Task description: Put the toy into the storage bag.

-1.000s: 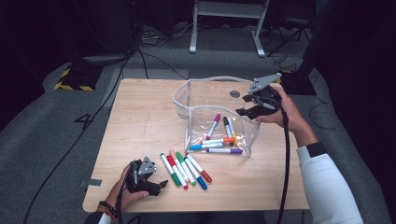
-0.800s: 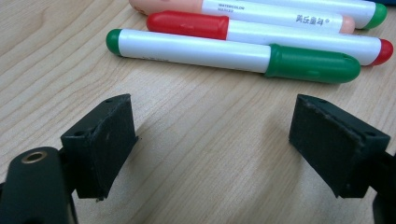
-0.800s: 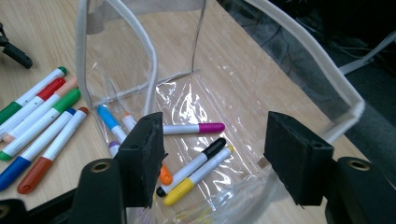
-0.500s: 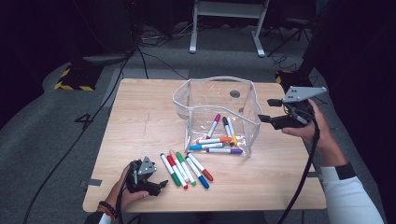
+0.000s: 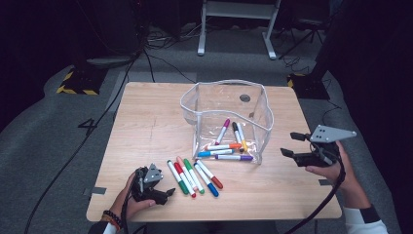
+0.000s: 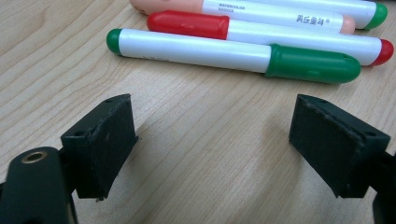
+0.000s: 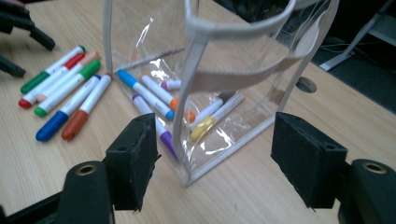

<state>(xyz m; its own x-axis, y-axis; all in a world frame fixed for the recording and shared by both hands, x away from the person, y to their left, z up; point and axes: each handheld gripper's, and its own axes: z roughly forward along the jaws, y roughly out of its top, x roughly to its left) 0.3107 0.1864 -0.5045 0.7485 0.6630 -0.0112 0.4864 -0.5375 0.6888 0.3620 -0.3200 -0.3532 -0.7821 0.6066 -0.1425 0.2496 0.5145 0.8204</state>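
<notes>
Markers (image 5: 194, 177) on table (image 5: 146, 126), left tongs (image 5: 168, 192) open beside them

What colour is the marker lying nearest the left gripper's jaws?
Green caps, white barrel; clearest in the left gripper view.

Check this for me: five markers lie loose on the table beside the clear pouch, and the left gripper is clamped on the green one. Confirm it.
Not quite. The left gripper holds nothing: in the left gripper view its jaws stand open over bare wood, short of the green marker. The rest holds: the high view shows five markers loose on the table beside the clear pouch.
</notes>
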